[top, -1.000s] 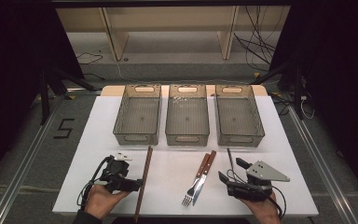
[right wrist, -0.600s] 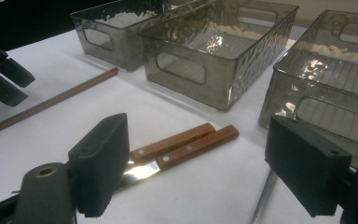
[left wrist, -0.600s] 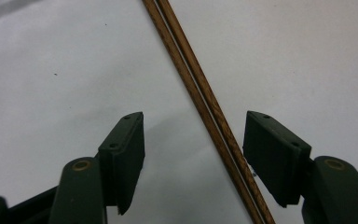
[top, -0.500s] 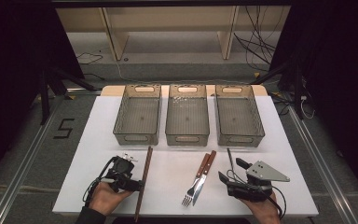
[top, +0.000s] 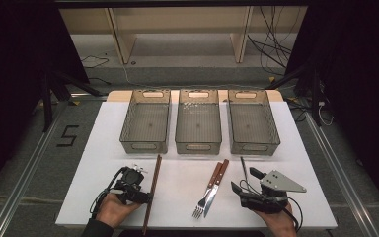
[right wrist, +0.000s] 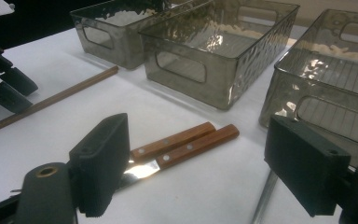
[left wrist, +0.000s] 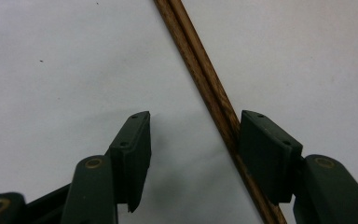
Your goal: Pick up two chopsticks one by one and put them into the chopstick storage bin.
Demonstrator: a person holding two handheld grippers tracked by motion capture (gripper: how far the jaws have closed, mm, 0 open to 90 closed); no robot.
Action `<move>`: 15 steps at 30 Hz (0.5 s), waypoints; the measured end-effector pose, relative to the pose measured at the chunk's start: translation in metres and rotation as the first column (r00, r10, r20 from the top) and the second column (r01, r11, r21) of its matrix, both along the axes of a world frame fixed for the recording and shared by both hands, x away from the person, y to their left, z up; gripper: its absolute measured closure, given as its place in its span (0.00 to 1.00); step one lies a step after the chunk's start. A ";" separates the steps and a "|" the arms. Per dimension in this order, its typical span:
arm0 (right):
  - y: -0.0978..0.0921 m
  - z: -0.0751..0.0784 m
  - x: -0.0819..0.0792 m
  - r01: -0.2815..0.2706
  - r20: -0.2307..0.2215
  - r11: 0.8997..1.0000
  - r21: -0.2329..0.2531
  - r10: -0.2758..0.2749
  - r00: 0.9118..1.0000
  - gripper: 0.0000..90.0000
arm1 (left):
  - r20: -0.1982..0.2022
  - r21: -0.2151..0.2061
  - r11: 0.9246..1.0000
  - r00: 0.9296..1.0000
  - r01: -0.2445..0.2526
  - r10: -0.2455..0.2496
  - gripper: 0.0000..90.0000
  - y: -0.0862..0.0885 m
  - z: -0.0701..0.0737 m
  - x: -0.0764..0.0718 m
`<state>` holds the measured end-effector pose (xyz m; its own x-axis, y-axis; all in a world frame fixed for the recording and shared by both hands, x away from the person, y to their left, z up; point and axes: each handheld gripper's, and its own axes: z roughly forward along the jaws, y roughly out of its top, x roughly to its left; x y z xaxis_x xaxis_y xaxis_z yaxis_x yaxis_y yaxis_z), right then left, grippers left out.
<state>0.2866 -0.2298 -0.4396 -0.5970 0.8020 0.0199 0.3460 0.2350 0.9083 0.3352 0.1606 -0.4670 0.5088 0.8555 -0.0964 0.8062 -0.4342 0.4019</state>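
Observation:
A pair of brown wooden chopsticks (top: pixel 154 187) lies lengthwise on the white table (top: pixel 182 182), left of centre. My left gripper (top: pixel 146 196) is open and straddles them low on the table. In the left gripper view the chopsticks (left wrist: pixel 205 84) run between the jaws, close against the right pad (left wrist: pixel 265 154). My right gripper (top: pixel 246 180) is open at the front right, holding nothing. A fork and a knife with wooden handles (top: pixel 212 187) lie side by side in front of it, and their handles (right wrist: pixel 186 142) show between its jaws.
Three smoky clear bins stand in a row at the back: left (top: pixel 146 123), middle (top: pixel 198 123) and right (top: pixel 252 126). A thin dark metal rod (top: pixel 243 168) lies by the right gripper, also as the rod (right wrist: pixel 263 198). The table's front edge is near both hands.
My left gripper has shifted right toward the chopsticks, and its jaws now sit on either side of them. The right gripper has stayed in place.

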 end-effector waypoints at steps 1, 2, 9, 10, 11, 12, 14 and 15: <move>0.000 0.000 0.000 0.000 0.000 1.000 -0.001 0.000 1.000 0.25 | 0.000 0.000 1.000 1.000 0.000 0.000 0.48 0.000 0.000 0.000; 0.000 0.000 0.000 0.000 -0.001 1.000 -0.001 0.000 1.000 0.26 | 0.002 0.002 1.000 1.000 -0.001 0.001 0.49 0.000 0.000 0.000; 0.000 0.000 0.000 0.003 -0.002 1.000 -0.001 -0.003 1.000 0.26 | 0.003 -0.007 1.000 1.000 -0.004 0.004 0.49 -0.001 0.000 0.000; 0.000 0.000 0.000 0.003 -0.002 1.000 -0.001 -0.003 1.000 0.26 | 0.002 -0.004 1.000 1.000 -0.001 0.001 0.49 -0.001 -0.001 0.000; 0.000 0.000 0.000 0.003 -0.002 1.000 -0.002 -0.003 1.000 0.26 | -0.002 -0.002 1.000 1.000 0.000 0.000 0.50 -0.001 -0.001 0.000; 0.000 0.000 0.000 0.003 -0.002 1.000 -0.003 -0.003 1.000 0.26 | -0.003 -0.009 1.000 1.000 -0.005 0.005 0.50 -0.001 -0.002 0.001; 0.000 0.000 0.000 0.003 -0.002 1.000 -0.004 -0.003 1.000 0.26 | -0.003 -0.007 1.000 1.000 -0.004 0.004 0.50 -0.001 -0.002 0.001; 0.000 0.000 0.000 0.004 -0.002 1.000 -0.005 -0.004 1.000 0.26 | 0.000 0.003 1.000 1.000 0.000 0.000 0.50 -0.001 -0.002 0.001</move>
<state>0.2868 -0.2297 -0.4399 -0.5941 0.8042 0.0177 0.3490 0.2378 0.9065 0.3358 0.1595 -0.4686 0.5083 0.8560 -0.0941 0.8065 -0.4350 0.4005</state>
